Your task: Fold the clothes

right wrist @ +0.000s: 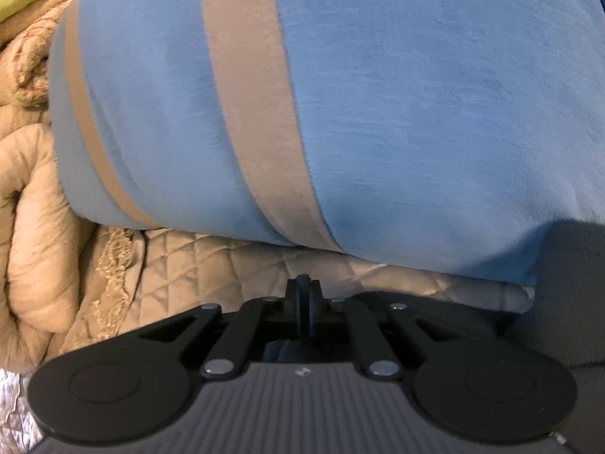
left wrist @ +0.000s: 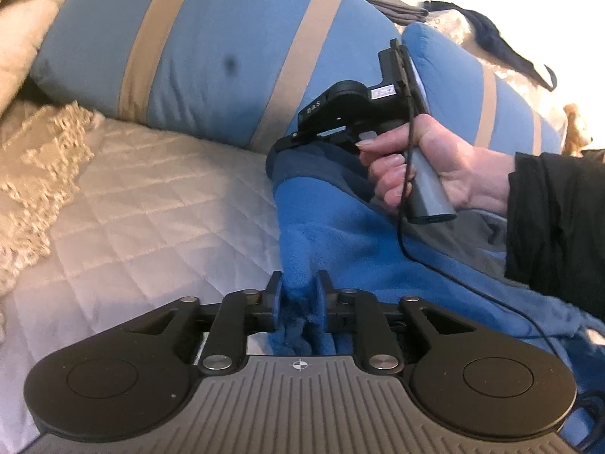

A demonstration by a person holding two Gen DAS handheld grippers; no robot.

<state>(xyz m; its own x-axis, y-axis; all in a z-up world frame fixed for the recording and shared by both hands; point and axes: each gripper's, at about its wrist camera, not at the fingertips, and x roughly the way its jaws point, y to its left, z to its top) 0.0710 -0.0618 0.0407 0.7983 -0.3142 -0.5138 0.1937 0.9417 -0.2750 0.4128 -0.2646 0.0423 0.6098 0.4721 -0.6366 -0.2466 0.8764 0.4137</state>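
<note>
Left tongs [left wrist: 298, 295]: pads nearly together, clamped on a bunched fold of the blue fleece garment [left wrist: 340, 234]. The garment lies spread on the quilted bedspread [left wrist: 151, 204], its far edge against the striped blue pillow [left wrist: 211, 56].

Right tongs [right wrist: 303, 299]: clenched, pads pressed together; whether any cloth is pinched between them cannot be told. From the left wrist view, their tips sit at the garment's far edge, with the person's hand [left wrist: 435, 166] around the grey handle and a black sleeve [left wrist: 556, 219] behind. No containers in view.
</note>
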